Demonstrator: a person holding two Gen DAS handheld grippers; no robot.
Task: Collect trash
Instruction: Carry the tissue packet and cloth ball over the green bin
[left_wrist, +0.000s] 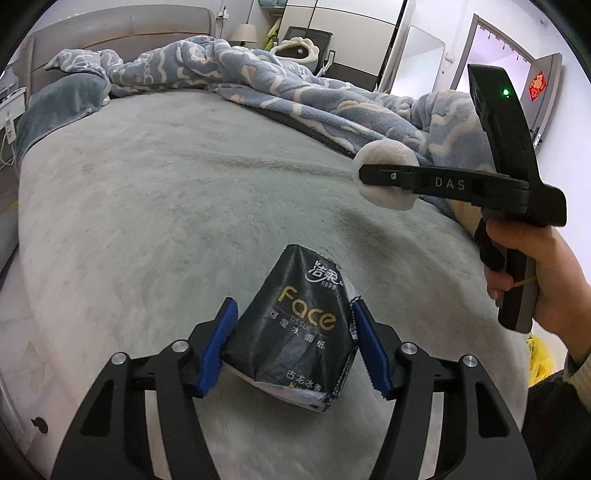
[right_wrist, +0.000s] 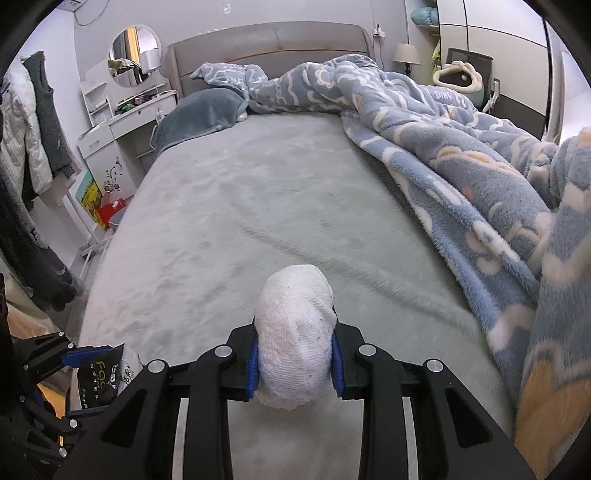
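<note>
My left gripper (left_wrist: 293, 332) is shut on a black "Face" tissue packet (left_wrist: 295, 325), squeezed between its blue pads and held above the grey bed. The packet also shows in the right wrist view (right_wrist: 101, 376) at the lower left. My right gripper (right_wrist: 295, 362) is shut on a white rolled sock (right_wrist: 295, 339), held above the bed. In the left wrist view the right gripper (left_wrist: 373, 177) sits at the right with the sock (left_wrist: 384, 181) bulging around its fingers.
The grey bed sheet (right_wrist: 240, 206) spreads ahead. A blue patterned blanket (right_wrist: 461, 166) is bunched along the right side and head. A white vanity table (right_wrist: 122, 122) and hanging clothes (right_wrist: 33, 147) stand to the left of the bed.
</note>
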